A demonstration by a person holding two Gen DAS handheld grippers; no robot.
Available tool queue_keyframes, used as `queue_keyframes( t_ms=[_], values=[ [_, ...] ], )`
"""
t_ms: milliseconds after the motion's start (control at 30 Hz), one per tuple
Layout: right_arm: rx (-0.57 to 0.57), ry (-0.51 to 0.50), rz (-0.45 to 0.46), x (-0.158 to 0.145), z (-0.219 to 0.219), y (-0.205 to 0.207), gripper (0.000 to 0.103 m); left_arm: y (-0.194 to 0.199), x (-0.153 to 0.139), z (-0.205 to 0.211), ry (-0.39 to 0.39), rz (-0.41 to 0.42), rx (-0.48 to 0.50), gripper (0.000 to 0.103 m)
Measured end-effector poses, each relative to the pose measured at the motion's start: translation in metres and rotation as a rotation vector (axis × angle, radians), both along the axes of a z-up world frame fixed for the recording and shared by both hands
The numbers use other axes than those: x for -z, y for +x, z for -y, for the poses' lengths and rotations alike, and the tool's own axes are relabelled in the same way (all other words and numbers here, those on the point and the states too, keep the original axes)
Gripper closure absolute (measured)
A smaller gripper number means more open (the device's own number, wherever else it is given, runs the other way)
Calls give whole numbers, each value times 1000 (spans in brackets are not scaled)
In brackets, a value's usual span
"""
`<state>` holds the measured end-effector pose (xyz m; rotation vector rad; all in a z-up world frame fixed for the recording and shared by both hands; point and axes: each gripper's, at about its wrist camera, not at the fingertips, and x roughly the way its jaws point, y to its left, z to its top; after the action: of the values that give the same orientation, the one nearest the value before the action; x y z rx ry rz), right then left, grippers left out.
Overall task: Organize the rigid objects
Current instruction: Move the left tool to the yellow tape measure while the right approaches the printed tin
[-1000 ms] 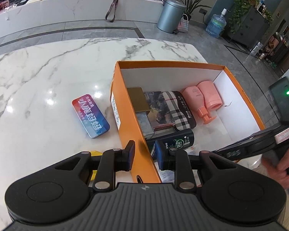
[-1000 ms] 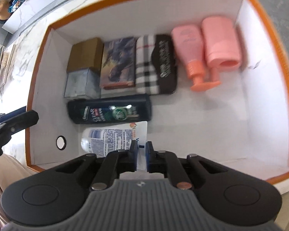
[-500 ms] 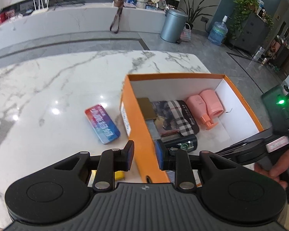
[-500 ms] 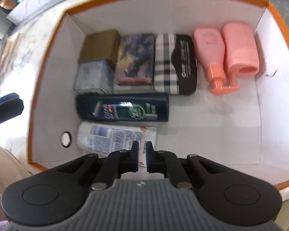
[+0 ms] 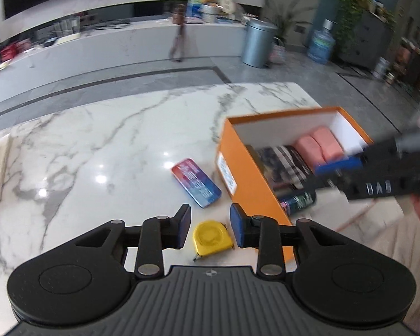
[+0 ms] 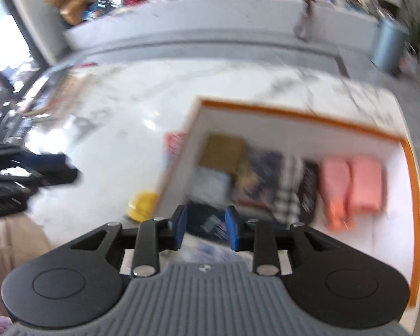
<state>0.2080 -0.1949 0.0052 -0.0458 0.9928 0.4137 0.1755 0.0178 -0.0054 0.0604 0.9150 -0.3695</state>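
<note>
My left tool (image 5: 209,229), jaws just opened and holding nothing, hangs over the yellow tape (image 5: 212,237) on the bench (image 5: 103,140), left of the orange box (image 5: 254,196). My right tool (image 6: 204,229), also just opened and empty, hangs over the box's near left corner. Risk: closing off-centre could skid the tape on the polished marble; the tin (image 5: 196,182) lies just beyond.

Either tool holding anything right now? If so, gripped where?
Nothing held. Left tool is open above the yellow tape measure; right tool is open over the orange box. Both jaws have just been opening.
</note>
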Motion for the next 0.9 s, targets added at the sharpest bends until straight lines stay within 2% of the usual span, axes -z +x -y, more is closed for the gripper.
queue_keyframes(
  t_ms=[133, 300, 367, 633, 767, 900],
  values=[
    [-134, -9, 62, -16, -34, -3, 71, 1, 11, 1, 43, 1, 116, 62],
    [-300, -119, 83, -8, -77, 2, 71, 8, 24, 3, 95, -4, 235, 49],
    [-352, -160, 72, 0, -86, 5, 71, 13, 31, 4, 99, -13, 285, 44],
    [-503, -323, 25, 36, -115, 28, 71, 35, 74, 10, 135, -68, 470, 37],
    [-558, -354, -6, 46, -126, 41, 68, 49, 99, 18, 169, -104, 557, 35],
    [-585, -384, -40, 59, -131, 52, 68, 59, 117, 21, 185, -113, 586, 34]
  ],
)
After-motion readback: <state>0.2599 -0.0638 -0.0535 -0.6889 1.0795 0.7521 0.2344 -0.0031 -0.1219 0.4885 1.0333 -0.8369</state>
